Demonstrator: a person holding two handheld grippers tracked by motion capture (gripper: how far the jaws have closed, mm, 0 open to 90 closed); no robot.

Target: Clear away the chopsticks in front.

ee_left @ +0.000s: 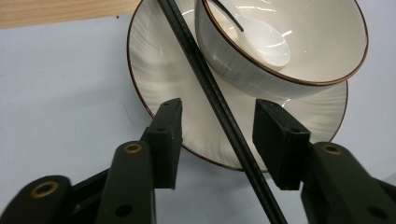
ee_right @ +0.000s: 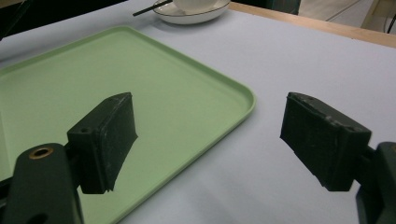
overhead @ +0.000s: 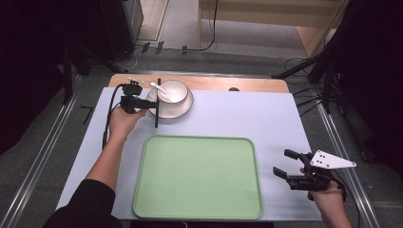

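High view: my left gripper sits at the far left of the table, right at the near-left edge of the plate, and my right gripper hangs off to the right of the green tray, low over the pale cloth and well apart from the dishes. From up here the bowl stands on the plate with a white spoon leaning in it, handle out to the left, and the black chopsticks run as one dark line across the plate's left side and off its near rim onto the cloth. How my left jaws stand is too small to judge from above. The left gripper view settles it: the jaws are apart, one on each side of the chopsticks, which pass between them closer to the right-hand pad, and I cannot tell whether that pad touches them. This view also shows the brown rim line on the plate and bowl, and the spoon's scoop lying inside the bowl. The right gripper view looks across the tray's corner, with my jaws spread wide and nothing between them but tray edge and cloth; far off at the top sit the plate and a chopstick end sticking out left.
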